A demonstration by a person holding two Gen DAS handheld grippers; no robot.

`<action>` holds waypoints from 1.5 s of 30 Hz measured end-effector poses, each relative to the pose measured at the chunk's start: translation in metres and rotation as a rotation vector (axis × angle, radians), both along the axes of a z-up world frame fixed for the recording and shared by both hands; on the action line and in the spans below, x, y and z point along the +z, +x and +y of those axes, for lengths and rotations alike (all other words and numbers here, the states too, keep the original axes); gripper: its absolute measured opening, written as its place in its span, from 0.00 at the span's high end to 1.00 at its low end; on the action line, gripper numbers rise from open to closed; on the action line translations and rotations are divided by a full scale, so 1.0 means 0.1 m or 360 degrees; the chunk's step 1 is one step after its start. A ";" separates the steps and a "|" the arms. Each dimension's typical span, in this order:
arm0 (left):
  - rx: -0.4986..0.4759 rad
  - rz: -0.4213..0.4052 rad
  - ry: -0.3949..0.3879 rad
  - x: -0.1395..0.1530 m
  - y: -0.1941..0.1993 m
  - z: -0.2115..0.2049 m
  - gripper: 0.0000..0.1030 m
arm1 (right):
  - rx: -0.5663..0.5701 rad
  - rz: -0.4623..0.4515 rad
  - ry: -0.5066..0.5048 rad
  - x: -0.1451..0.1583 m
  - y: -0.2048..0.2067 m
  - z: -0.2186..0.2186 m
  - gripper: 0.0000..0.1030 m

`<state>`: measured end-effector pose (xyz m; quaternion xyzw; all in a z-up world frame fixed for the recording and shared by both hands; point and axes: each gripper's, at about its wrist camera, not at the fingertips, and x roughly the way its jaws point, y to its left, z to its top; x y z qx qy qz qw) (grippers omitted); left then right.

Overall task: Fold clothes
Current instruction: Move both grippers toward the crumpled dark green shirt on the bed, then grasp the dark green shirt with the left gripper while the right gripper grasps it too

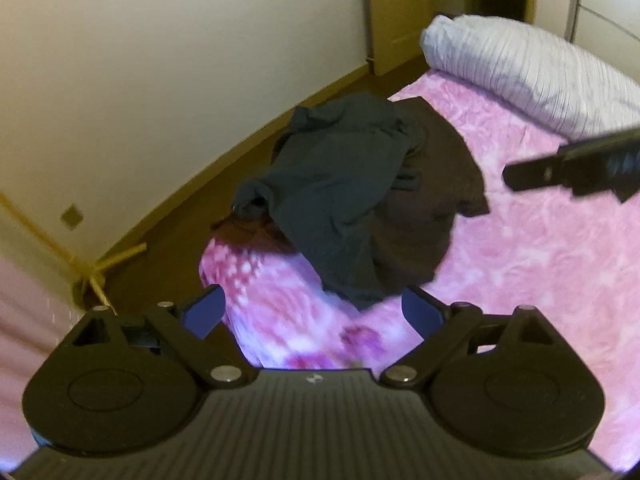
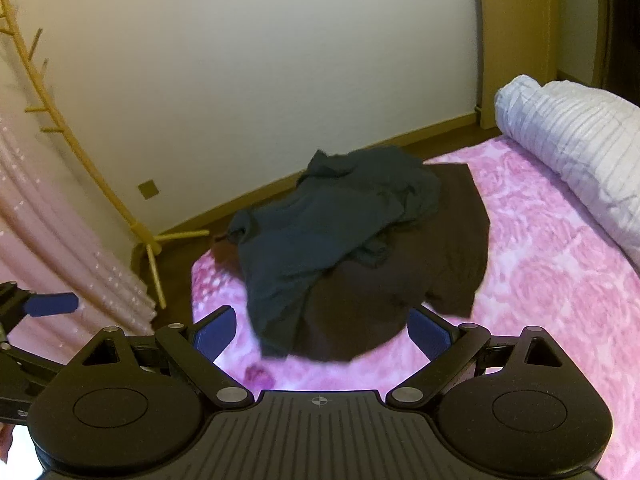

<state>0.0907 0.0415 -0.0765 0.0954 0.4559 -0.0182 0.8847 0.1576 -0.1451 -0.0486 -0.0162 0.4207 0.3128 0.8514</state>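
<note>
Nearest the left wrist lens, the left gripper (image 1: 312,312) spreads its two blue-padded fingers (image 1: 206,308) wide, jaws parted and empty, above the corner of the bed. Two garments lie heaped there: a dark teal shirt (image 1: 336,184), crumpled and creased, draped over a flatter dark brown shirt (image 1: 436,184). Both rest on the pink floral bedspread (image 1: 540,248), a plush fabric with a mottled rose pattern. One rolled white quilt (image 1: 528,64), ribbed with fine lines, sits at the far end of the bed. At the right edge one black finger of the right gripper (image 1: 576,168) enters, blurred. Beside the bed run a brown wooden floor (image 1: 192,216) and a plain cream wall (image 1: 180,60).

From the right wrist, the right gripper (image 2: 320,332) also holds its two fingers apart with nothing between them, close above the near hem of the brown shirt (image 2: 440,256). The teal shirt (image 2: 320,220) lies bunched across its left half, near the bed's corner. One yellow wooden coat stand (image 2: 80,152) rises at the left beside pink pleated curtains (image 2: 60,240). A blue pad of the left gripper (image 2: 52,304) shows at the left edge. One door (image 2: 516,40) stands in the far corner.
</note>
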 end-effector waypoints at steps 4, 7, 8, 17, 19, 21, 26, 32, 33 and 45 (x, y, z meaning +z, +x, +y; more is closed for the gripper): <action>-0.0191 0.0043 -0.0030 -0.43 0.62 0.20 0.10 | -0.0065 0.0067 -0.0022 -0.22 0.55 0.24 0.08; -0.0330 0.0017 -0.0009 -0.67 1.11 0.37 0.10 | -0.0065 0.0092 -0.0079 -0.43 1.06 0.51 0.08; -0.0375 0.0007 0.0004 -0.75 1.27 0.43 0.10 | -0.0064 0.0093 -0.0097 -0.52 1.20 0.59 0.08; -0.0533 0.0102 -0.0182 -1.39 2.34 0.87 0.30 | -0.0077 0.0163 -0.0201 -1.54 2.43 1.14 0.08; -0.0578 0.0127 -0.0219 -1.46 2.39 0.87 0.39 | -0.0105 0.0245 -0.0164 -1.71 2.57 1.15 0.08; -0.0622 0.0152 -0.0256 -1.52 2.44 0.87 0.63 | -0.0143 0.0335 -0.0073 -1.81 2.66 1.10 0.20; -0.0811 0.0054 -0.0206 -1.25 2.27 0.69 0.99 | -0.0128 0.0350 0.0023 -1.69 2.70 0.92 0.85; -0.1047 -0.0123 -0.0316 -0.59 1.84 0.28 1.00 | -0.0202 0.0145 0.0164 -0.97 2.17 0.17 0.89; -0.1107 -0.0137 -0.0344 -0.48 1.71 0.15 1.00 | -0.0236 0.0115 0.0195 -0.85 2.03 -0.01 0.89; -0.1822 0.0166 -0.0656 -0.21 -0.55 -2.28 0.97 | -0.0981 0.0101 0.0040 -0.51 -0.96 -3.27 0.88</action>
